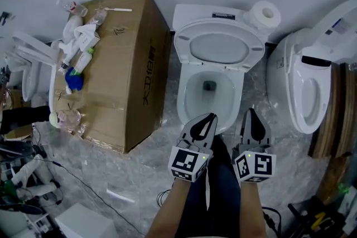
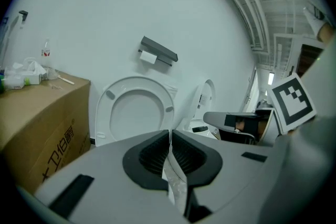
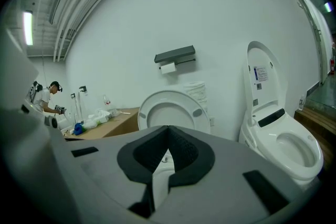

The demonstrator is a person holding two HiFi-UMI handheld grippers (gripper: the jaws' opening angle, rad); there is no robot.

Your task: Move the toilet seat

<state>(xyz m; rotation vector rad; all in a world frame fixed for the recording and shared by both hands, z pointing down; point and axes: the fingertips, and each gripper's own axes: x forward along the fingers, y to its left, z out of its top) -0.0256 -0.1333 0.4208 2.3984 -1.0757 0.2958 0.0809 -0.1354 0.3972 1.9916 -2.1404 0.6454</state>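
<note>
Looking steeply down at a toilet [image 1: 209, 86] set against a white wall. Seat [image 1: 182, 46] up, tipped back against the tank [image 1: 223, 13] with the bowl [image 1: 192, 98] bare below it, well apart from both tongs. Left tongs [image 1: 212, 117] closed, pads pressed together on nothing, tips by the bowl's near rim in the head view; touching it or not, cannot tell. Right tongs [image 1: 249, 112] just beside them, likewise closed and empty, tips at the bowl's front right corner. From both gripper views, the raised seat upright beyond the closed tips, its ring facing the camera, with a grey paper holder [image 2: 157, 52] on the wall above. On the tank's right corner, a paper roll [image 1: 266, 13]. Left of the toilet and close to it, a cardboard box [image 1: 120, 75], its top a tabletop of sorts for bottles [image 1: 78, 44] and crumpled tissue along the far left edge. To the right, a second toilet [image 1: 304, 92] with its lid raised. Underfoot, crinkled plastic sheeting [image 1: 139, 170] over the floor, and at the bottom of the head view two bare forearms over dark trouser legs.
</note>
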